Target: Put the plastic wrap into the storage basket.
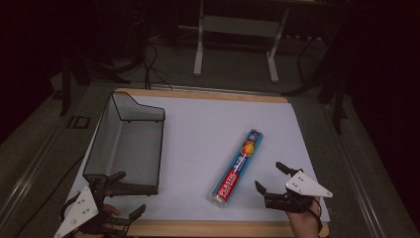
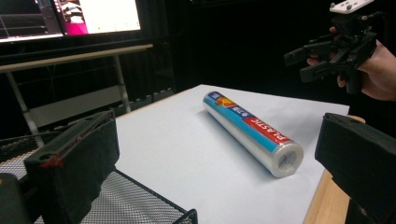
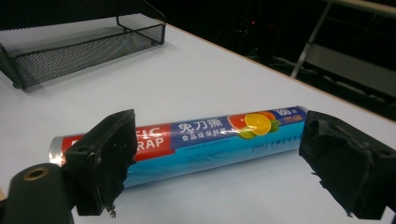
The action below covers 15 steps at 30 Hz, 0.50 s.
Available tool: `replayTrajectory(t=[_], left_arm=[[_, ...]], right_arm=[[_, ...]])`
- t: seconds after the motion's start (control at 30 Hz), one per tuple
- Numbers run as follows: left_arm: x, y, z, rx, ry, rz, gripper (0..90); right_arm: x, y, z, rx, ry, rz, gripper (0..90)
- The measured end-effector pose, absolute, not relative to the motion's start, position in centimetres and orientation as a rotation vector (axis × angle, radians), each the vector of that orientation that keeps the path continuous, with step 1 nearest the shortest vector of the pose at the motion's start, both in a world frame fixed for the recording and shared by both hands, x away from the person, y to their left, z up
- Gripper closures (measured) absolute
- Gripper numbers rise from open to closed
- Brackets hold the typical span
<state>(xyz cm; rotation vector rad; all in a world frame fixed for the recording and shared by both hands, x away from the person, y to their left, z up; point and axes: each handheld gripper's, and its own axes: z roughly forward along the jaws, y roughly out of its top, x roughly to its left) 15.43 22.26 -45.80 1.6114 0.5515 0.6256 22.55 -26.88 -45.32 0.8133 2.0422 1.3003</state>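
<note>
Right tongs (image 3: 212, 163) with jaws spread wide, plastic wrap roll (image 3: 187, 140) lying just beyond them across the white bench (image 3: 210, 70), apart from both pads, black mesh tray (image 3: 79, 42) at the far corner

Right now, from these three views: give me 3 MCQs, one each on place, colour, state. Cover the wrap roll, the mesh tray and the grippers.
1. Where does the blue-and-red plastic wrap roll lie?
A. inside the tray
B. on the white sheet, right of the tray
C. on the floor

2. What colour is the wire mesh tray?
A. black
B. white
C. yellow

3. How do the right gripper jaws stand?
A. shut on the roll
B. open, off the roll
C. shut on the tray

Key: 1 B, the high view shows it apart from the tray. 2 A, dark mesh throughout. 3 B, the right gripper view shows the jaws apart, short of the roll.
</note>
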Motion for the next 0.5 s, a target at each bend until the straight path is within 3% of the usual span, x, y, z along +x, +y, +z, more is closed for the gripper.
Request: replayTrajectory(t=[0.5], left_arm=[[15.40,22.16,-45.80,1.606,0.549,0.625,0.6]], right_arm=[[22.03,-26.33,-44.65,0.758,2.098,1.317,11.7]])
